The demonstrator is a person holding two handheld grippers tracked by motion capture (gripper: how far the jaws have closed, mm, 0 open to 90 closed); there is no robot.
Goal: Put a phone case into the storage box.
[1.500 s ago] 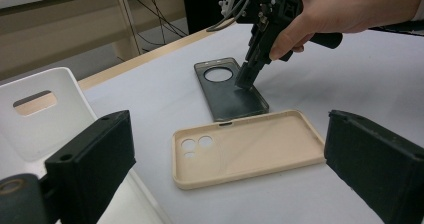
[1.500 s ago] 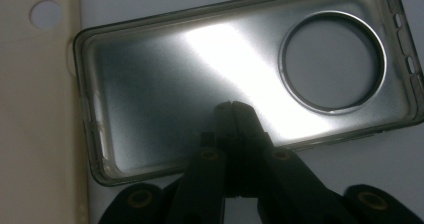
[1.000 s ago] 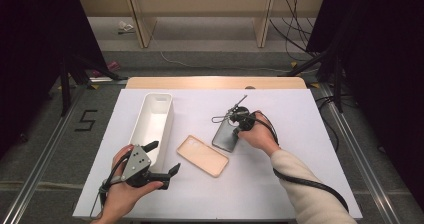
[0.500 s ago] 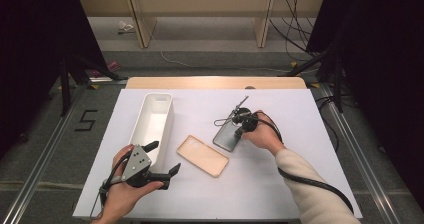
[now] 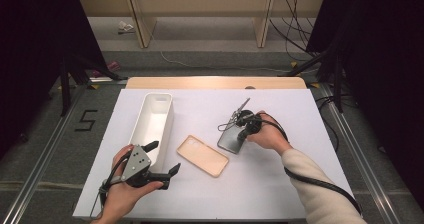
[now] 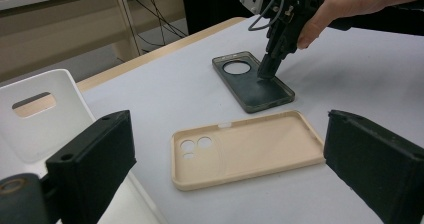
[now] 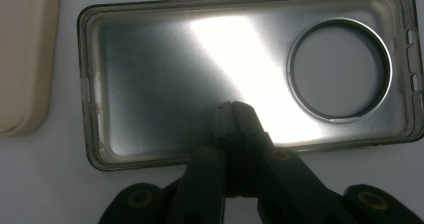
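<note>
Fingers [image 7: 235, 115] of my right gripper [image 5: 243, 129] are pressed together, tips down inside the dark case [image 5: 231, 140], gripping nothing; my left gripper [image 5: 161, 160] waits with jaws apart. Both cases, dark and tan [image 5: 202, 155], lie on the table [image 5: 300, 114]; the bin [image 5: 150, 129] looks empty, so all placing remains, I judge.

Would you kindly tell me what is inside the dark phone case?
Inside the dark phone case, only the right gripper's shut fingers sit on its floor; the spot beneath their tips is hidden.
</note>
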